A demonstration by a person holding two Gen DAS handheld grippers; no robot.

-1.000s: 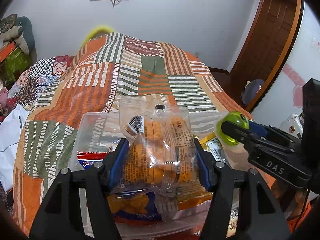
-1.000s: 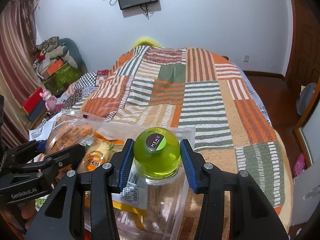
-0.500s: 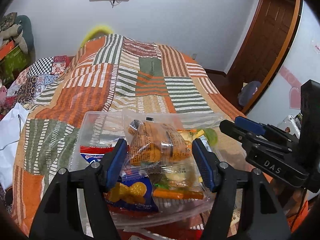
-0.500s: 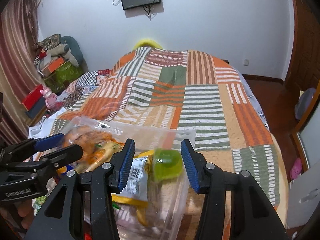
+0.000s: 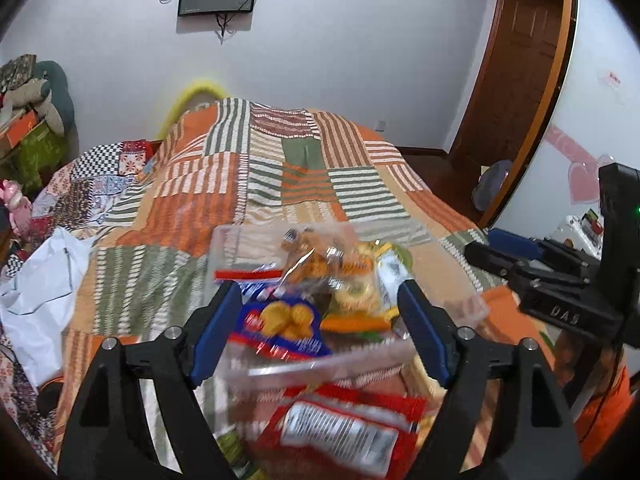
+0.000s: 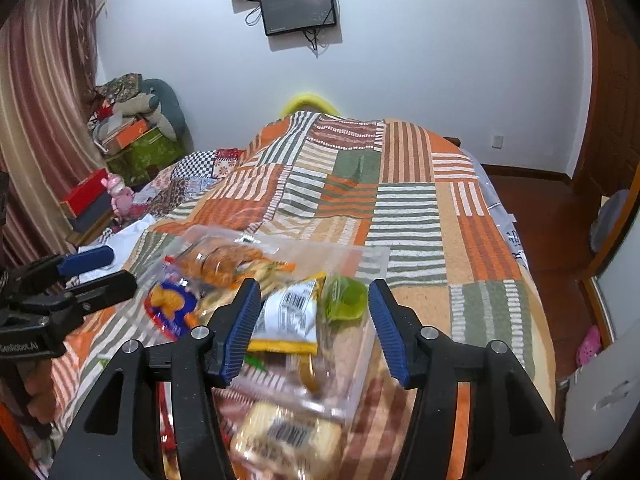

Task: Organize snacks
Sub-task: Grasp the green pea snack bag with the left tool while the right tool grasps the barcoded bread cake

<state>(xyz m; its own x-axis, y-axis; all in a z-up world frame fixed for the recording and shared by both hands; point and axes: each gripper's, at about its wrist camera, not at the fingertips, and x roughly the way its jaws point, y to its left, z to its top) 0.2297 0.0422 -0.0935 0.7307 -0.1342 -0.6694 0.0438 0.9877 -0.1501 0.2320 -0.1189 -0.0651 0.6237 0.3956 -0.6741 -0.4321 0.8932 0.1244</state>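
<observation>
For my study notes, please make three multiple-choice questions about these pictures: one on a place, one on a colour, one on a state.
1. Where does the green jelly cup lie?
A. in the clear box
B. on the floor
C. between the right gripper's fingers

2. What colour are the pads on the left gripper?
A. red
B. blue
C. yellow

3. What state is the right gripper in?
A. shut on the jelly cup
B. shut on a packet
C. open, holding nothing

Answers: 1 A, the cup sits among the packets inside the box walls. 2 B, both pads show blue against the black frame. 3 C, its fingers stand wide apart and touch no snack.
</observation>
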